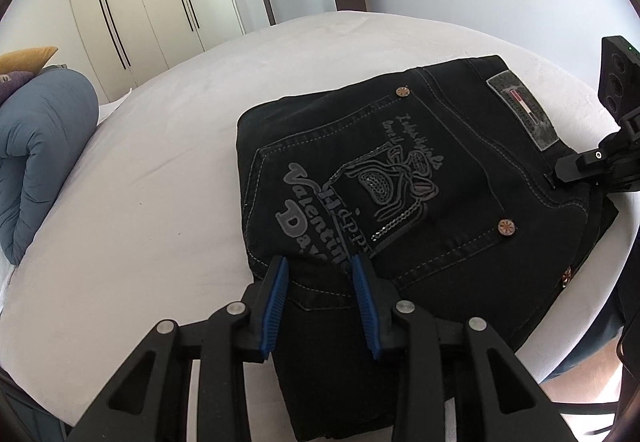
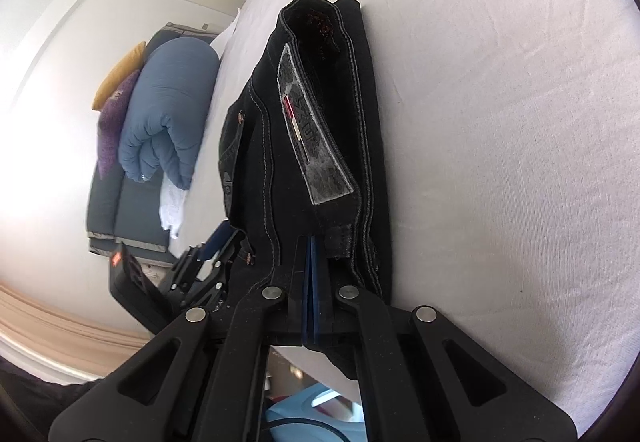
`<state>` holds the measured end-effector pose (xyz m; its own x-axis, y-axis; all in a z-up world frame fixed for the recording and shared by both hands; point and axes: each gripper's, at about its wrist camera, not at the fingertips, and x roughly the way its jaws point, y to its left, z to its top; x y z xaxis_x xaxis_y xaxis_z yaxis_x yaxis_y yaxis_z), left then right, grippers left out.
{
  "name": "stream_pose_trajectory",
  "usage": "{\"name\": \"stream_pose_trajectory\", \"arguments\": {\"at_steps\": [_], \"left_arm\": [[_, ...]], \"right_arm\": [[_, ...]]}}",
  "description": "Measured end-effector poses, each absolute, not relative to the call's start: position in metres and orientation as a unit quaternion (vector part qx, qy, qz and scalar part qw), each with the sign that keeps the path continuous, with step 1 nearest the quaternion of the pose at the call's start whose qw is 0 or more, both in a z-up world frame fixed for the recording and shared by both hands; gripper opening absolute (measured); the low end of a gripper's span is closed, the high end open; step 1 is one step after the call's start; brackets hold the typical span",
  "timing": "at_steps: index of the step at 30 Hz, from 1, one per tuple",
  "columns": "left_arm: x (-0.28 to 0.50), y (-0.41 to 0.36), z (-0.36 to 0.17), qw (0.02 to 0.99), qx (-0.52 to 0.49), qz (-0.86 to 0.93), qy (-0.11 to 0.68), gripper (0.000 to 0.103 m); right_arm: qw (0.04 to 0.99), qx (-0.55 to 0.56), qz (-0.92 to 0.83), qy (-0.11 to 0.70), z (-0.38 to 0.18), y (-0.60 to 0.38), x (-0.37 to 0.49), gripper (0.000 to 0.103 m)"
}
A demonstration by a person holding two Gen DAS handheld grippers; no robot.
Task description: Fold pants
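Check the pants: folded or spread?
Folded. The pants lie as a compact stack on the bed, back pocket up, no legs extending out; layered edges show at the waistband.

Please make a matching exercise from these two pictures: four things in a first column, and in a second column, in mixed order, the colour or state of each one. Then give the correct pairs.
Column 1
1. pants
2. rolled duvet
3. left claw
4. right claw

Column 2
A. open, above the pants
B. blue, at the head of the bed
C. black, folded on the white sheet
D. shut at the waistband

Pairs: 1-C, 2-B, 3-A, 4-D
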<state>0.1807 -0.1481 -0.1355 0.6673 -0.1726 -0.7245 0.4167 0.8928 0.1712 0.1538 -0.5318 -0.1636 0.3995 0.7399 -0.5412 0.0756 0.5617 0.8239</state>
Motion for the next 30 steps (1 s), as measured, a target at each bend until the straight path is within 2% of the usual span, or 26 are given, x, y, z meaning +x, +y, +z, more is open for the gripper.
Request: {"name": "stream_pose_trajectory", "arguments": {"at_steps": [1,2,4,5,8,10,13,14,15,16,17,18,19,20,26,30], "left_arm": [[0.18,-0.147,-0.128,0.898,0.162,-0.162,0.376,0.035],[0.176,-0.144,-0.118,0.9,0.155,-0.158,0.375,0.035],[0.173,-0.14,-0.11,0.905,0.143,-0.16,0.367,0.044],[0.171,-0.141,-0.114,0.903,0.146,-0.16,0.371,0.052],[0.169,-0.134,-0.13,0.903,0.134,-0.161,0.376,0.053],[0.175,-0.13,-0.123,0.898,0.121,-0.169,0.387,0.053],[0.182,-0.115,-0.104,0.895,0.097,-0.174,0.399,0.055],[0.184,-0.107,-0.095,0.899,0.083,-0.17,0.394,0.065],[0.188,-0.1,-0.088,0.903,0.069,-0.165,0.39,0.082],[0.194,-0.093,-0.081,0.906,0.051,-0.16,0.388,0.09],[0.205,-0.084,-0.075,0.906,0.025,-0.16,0.39,0.101],[0.213,-0.08,-0.074,0.904,0.009,-0.163,0.395,0.101],[0.225,-0.075,-0.074,0.898,-0.006,-0.166,0.406,0.101],[0.235,-0.073,-0.076,0.893,-0.014,-0.168,0.417,0.101],[0.285,-0.08,-0.122,0.811,-0.048,-0.198,0.549,0.1],[0.298,-0.085,-0.129,0.796,-0.056,-0.212,0.564,0.1]], "right_arm": [[0.722,0.42,0.222,0.502,-0.16,-0.534,0.153,0.0],[0.727,0.417,0.22,0.498,-0.151,-0.534,0.151,0.005],[0.748,0.391,0.243,0.478,-0.13,-0.528,0.146,0.008],[0.749,0.382,0.259,0.476,-0.126,-0.523,0.143,0.008],[0.738,0.356,0.25,0.516,-0.151,-0.516,0.141,0.003],[0.729,0.394,0.259,0.496,-0.164,-0.527,0.136,0.0],[0.73,0.412,0.258,0.481,-0.154,-0.54,0.128,0.003],[0.738,0.404,0.259,0.474,-0.144,-0.543,0.125,0.004],[0.747,0.398,0.258,0.465,-0.136,-0.547,0.123,0.006],[0.758,0.392,0.255,0.455,-0.126,-0.554,0.123,0.013],[0.765,0.392,0.251,0.445,-0.12,-0.561,0.125,0.031],[0.769,0.397,0.243,0.438,-0.117,-0.569,0.128,0.048],[0.773,0.404,0.223,0.434,-0.117,-0.578,0.134,0.086],[0.777,0.41,0.2,0.434,-0.118,-0.585,0.138,0.092],[0.749,0.421,0.175,0.48,-0.133,-0.597,0.185,0.091],[0.737,0.396,0.176,0.519,-0.135,-0.58,0.211,0.09]]}}
